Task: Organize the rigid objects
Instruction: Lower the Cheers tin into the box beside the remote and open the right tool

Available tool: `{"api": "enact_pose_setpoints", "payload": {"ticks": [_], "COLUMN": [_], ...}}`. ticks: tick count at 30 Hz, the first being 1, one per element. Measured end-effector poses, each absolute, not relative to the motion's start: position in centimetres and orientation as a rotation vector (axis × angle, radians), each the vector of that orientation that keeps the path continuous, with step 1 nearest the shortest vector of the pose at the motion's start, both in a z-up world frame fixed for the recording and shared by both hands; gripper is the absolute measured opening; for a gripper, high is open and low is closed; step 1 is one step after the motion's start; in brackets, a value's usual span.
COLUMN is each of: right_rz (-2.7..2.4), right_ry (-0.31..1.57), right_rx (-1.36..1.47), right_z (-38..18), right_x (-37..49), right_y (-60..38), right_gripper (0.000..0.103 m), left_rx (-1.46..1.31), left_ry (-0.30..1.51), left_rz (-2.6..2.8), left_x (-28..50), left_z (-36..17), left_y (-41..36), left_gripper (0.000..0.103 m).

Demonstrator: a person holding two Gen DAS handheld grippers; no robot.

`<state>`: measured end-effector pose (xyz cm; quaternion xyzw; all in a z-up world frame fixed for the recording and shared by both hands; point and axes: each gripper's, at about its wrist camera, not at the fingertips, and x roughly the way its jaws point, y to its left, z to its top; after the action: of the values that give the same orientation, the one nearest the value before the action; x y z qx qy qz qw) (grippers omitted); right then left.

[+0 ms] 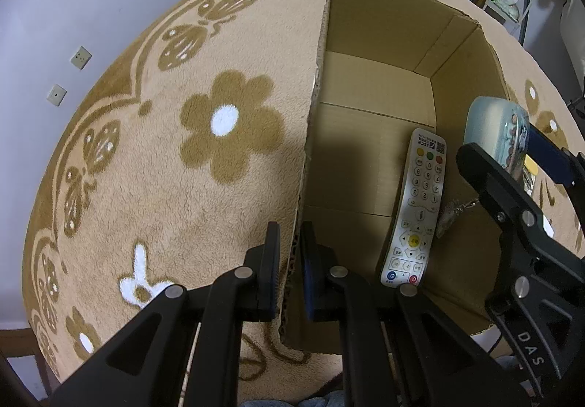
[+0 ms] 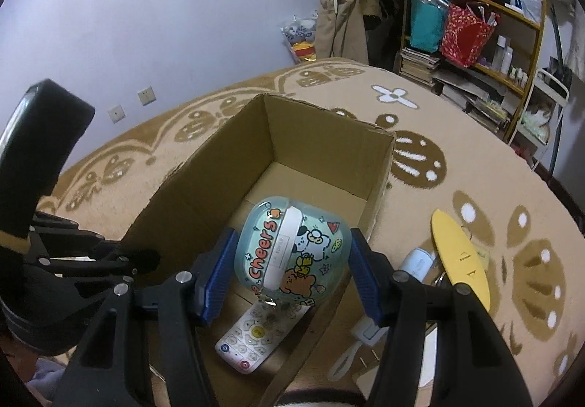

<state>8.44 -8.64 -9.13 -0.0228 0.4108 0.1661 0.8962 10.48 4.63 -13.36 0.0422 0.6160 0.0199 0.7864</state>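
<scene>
An open cardboard box stands on the flowered rug. My left gripper is shut on the box's near left wall. A white remote control lies inside the box against its right wall. My right gripper is shut on a teal cartoon-printed case marked "Cheers" and holds it above the box, over the remote. The case also shows at the right of the left wrist view, with a small charm hanging below it.
On the rug right of the box lie a yellow oblong piece, a small pale-blue cylinder and a white charger with cable. Shelves with bags and books stand at the back right. The wall has sockets.
</scene>
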Motion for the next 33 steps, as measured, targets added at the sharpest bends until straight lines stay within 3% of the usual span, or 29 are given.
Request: {"api": "enact_pose_setpoints", "payload": {"ticks": [10,19,33], "right_rz": [0.312,0.234,0.077], "right_ry": [0.823,0.761,0.834], "right_rx": [-0.032,-0.025,0.060], "right_z": [-8.2,-6.2,-7.0], "right_x": [8.3,7.3,6.2], "right_y": [-9.4,-11.3,-16.6], "right_gripper": [0.065,0.103,0.103], "left_rx": [0.079,0.058,0.067], "left_ry": [1.328,1.332,1.328], "left_rz": [0.056,0.050,0.051], "left_x": [10.5,10.5,10.5], "left_z": [-13.4,-13.4,-13.4], "left_y": [4.7,4.9,4.9], "left_gripper": [0.010,0.011,0.010]}}
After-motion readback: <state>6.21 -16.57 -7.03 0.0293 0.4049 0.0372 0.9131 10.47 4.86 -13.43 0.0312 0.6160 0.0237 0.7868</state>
